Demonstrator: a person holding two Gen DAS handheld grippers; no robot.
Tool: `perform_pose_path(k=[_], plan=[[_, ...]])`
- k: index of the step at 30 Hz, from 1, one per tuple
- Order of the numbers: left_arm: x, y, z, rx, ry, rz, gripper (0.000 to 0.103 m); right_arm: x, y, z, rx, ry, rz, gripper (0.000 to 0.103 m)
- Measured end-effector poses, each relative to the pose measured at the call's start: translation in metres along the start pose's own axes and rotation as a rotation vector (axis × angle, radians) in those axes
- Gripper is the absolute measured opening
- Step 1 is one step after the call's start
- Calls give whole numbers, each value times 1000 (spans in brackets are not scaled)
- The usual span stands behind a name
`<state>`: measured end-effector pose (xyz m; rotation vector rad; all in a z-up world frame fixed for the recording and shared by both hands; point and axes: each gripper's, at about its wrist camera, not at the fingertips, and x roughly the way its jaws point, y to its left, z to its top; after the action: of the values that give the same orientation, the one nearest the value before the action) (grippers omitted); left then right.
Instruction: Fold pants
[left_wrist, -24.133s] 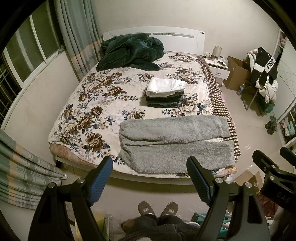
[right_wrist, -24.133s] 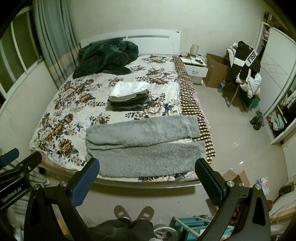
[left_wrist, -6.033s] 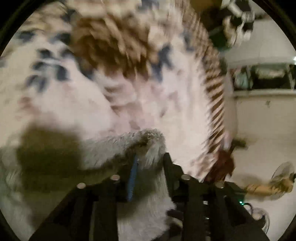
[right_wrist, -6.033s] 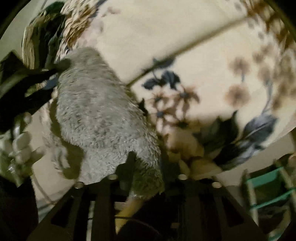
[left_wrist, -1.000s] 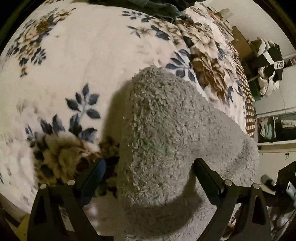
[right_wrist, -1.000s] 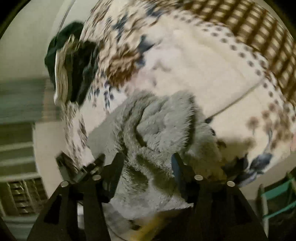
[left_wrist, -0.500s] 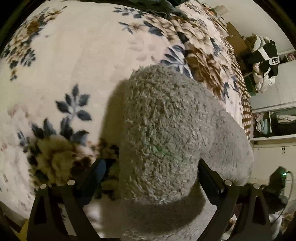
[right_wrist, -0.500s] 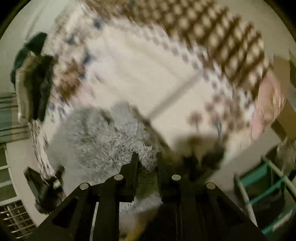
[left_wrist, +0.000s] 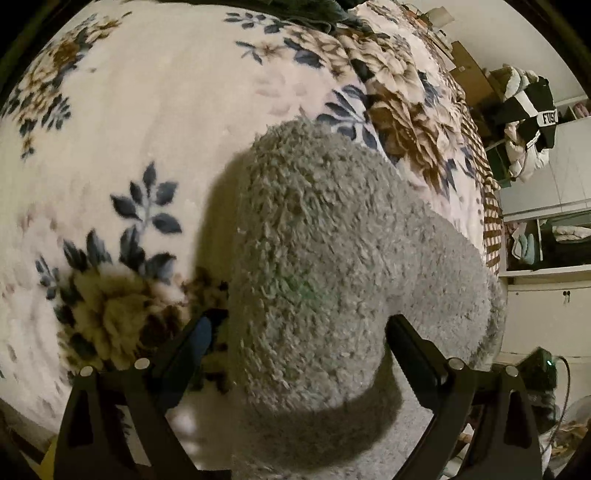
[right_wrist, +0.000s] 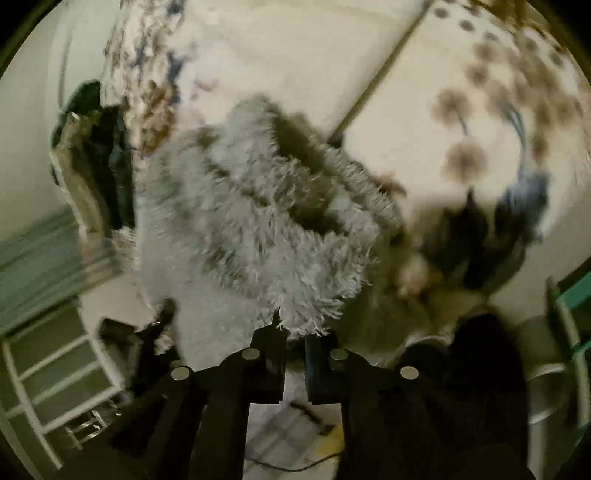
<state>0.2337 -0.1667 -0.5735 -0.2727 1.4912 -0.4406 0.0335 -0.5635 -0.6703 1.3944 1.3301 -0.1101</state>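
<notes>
Now we see the left hand-held gripper (left_wrist: 297, 330) spread wide over the fluffy grey pants (left_wrist: 332, 236), one finger on either side of the folded bundle and neither pad pressing it. Those pants lie bunched on the floral bedspread (left_wrist: 140, 122) near the bed's front edge. Further right, our right hand-held gripper (right_wrist: 295, 345) has its jaws pinched nearly together on a tuft at the pants' near edge, though blur softens that view.

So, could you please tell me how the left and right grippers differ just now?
The left gripper has its jaws wide apart, straddling the grey fleece pants without pinching them; the right gripper has its jaws nearly together, clamped on a fluffy edge. Both point down at the floral bedspread.
</notes>
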Motion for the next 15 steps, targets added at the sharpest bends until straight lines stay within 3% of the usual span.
perform_pose_path(k=[4,6,7,9,11,13,14,15], plan=[[-5,-1,-5,0,2,-25,97,-23,5,-18,-66,-2,-40,8],[-5,-4,-6,14,0,-13,97,-22,0,-12,-77,17,-146,8],[-5,-4,-7,16,-1,-8,97,-15,-5,-5,-97,26,-253,8],[-2,-4,-7,9,11,-15,97,2,-11,4,-118,79,-374,25],[-5,-6,-7,1,21,-7,97,5,11,5,-183,116,-431,29],[-13,-12,-6,18,8,-14,97,-12,48,-1,-322,53,-470,46],[-19,-16,-5,25,-5,-14,97,-25,66,-5,-377,-9,-512,62],[-26,-21,-3,31,-19,-25,97,-40,81,-8,-414,-80,-511,71]])
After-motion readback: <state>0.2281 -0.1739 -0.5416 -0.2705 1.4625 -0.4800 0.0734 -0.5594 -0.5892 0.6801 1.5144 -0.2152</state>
